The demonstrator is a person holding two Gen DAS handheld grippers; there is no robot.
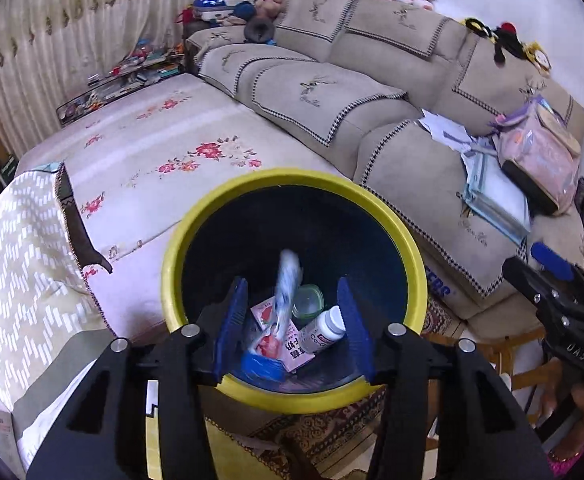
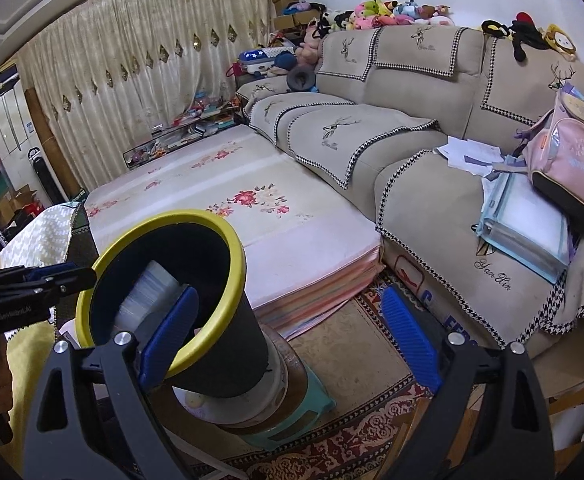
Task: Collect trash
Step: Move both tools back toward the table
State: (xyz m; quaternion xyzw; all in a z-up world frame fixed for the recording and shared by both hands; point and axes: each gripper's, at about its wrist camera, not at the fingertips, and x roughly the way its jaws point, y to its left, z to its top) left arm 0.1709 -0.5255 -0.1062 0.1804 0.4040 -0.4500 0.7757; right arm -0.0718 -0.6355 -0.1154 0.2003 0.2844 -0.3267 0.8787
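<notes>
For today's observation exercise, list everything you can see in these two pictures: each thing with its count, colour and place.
Bin: one, black with yellow rim, under the left gripper.
Wrapper: one, white-blue, blurred, in mid-air inside the bin.
Bottle: one, white, in the bin.
Packets: several, pink-white, in the bin.
Sofa: one, beige, behind the bin.
Backpack: one, pink, on the sofa.
Plush toys: many, mixed colours, along the sofa top.
Curtain: cream, far wall.
Rug: patterned red, on the floor.
Left gripper: blue pads, open above the bin.
Right gripper: blue pads, open, empty.
</notes>
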